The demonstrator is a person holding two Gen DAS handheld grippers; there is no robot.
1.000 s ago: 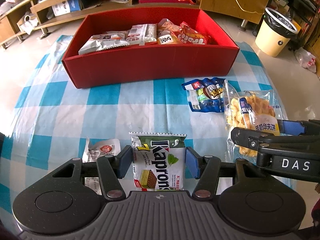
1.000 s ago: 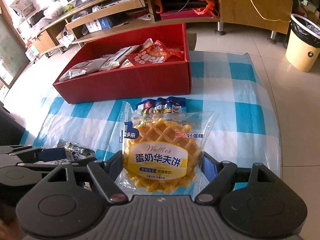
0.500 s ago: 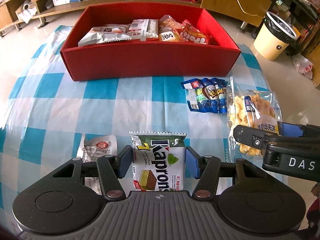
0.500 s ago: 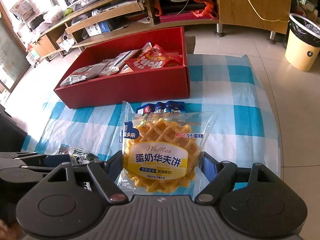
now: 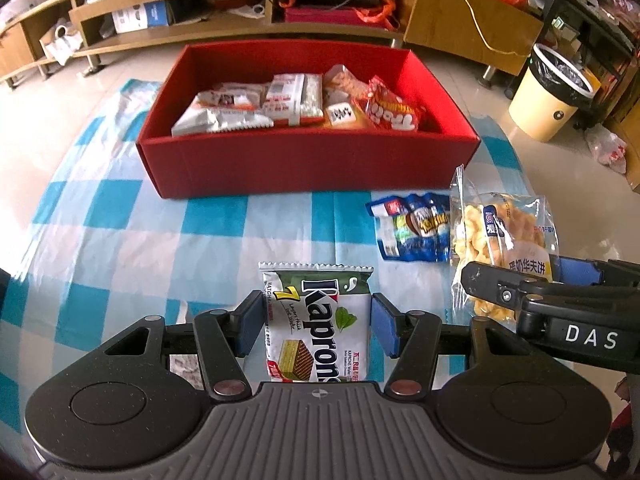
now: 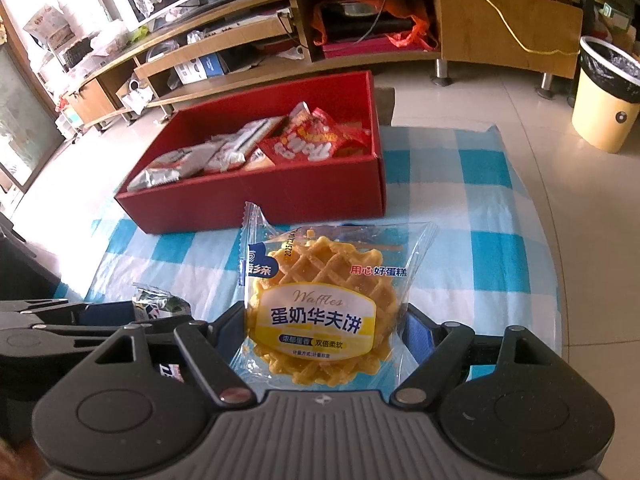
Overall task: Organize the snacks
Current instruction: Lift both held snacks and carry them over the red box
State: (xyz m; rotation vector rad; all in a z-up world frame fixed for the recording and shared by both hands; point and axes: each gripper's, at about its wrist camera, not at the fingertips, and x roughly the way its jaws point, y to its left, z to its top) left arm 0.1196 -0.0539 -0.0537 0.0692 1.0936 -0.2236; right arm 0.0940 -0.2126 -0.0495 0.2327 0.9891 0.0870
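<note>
Red box (image 5: pixel 308 168) sits at 12 o'clock from both grippers, long axis running 9-to-3, already part-filled w/ packets. Left gripper (image 5: pixel 316 326) fingers closed onto the Kaprons wafer pack (image 5: pixel 318 320), pack's long axis pointing to 12, held above the checked counter (image 5: pixel 160 240). Right gripper (image 6: pixel 322 340) fingers pinch the waffle pack (image 6: pixel 320 300), clear wrapper, yellow label, soft-looking. Box looks abt equally near for both; wafer lines up w/ box middle, waffle w/ its 3 o'clock end. Blue snack pack (image 5: pixel 412 226) lies on counter near box front
</note>
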